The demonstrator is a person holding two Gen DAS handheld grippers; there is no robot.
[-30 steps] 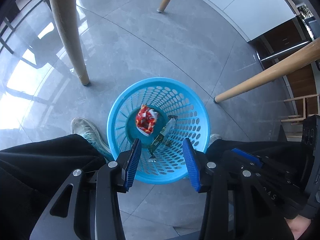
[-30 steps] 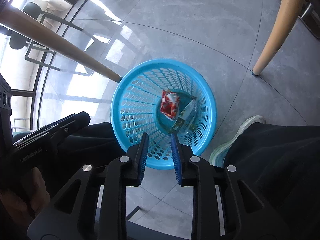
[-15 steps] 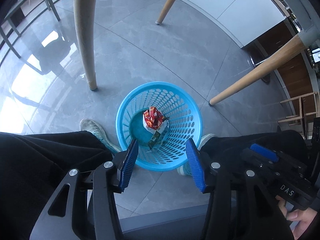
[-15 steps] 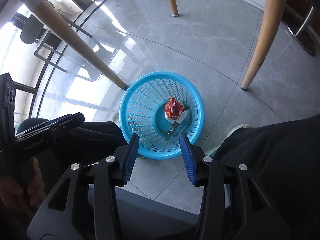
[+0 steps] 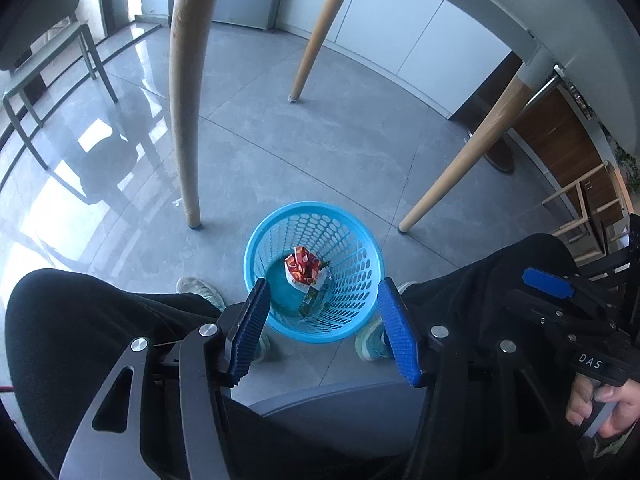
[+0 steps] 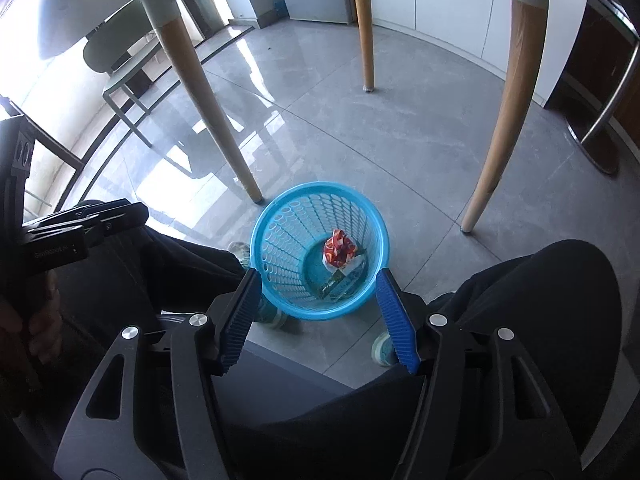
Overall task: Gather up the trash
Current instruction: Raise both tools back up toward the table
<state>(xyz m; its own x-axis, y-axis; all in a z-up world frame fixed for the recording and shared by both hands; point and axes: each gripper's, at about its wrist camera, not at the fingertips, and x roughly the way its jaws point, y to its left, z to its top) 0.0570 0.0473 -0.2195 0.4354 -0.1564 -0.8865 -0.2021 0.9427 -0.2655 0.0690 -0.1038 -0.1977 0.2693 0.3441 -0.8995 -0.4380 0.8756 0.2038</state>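
A blue perforated waste basket [image 5: 260,252] stands on the grey floor between the person's feet; it also shows in the right wrist view [image 6: 276,236]. Inside it lie a crumpled red wrapper [image 5: 302,267] [image 6: 338,249] and a clear green-labelled wrapper [image 5: 314,298] [image 6: 344,278]. My left gripper [image 5: 323,320] is open and empty, high above the basket. My right gripper [image 6: 318,312] is open and empty, also high above it.
Wooden table legs [image 5: 184,92] [image 5: 460,168] [image 6: 508,100] [image 6: 208,112] stand around the basket under a pale tabletop [image 5: 500,8]. A green chair [image 5: 36,40] is at the far left. The person's black-trousered knees [image 5: 80,332] [image 6: 552,300] flank the basket.
Both grippers have risen well away from the basket, which now looks smaller. The right gripper's jaws have opened wide. The table's underside has come into view.
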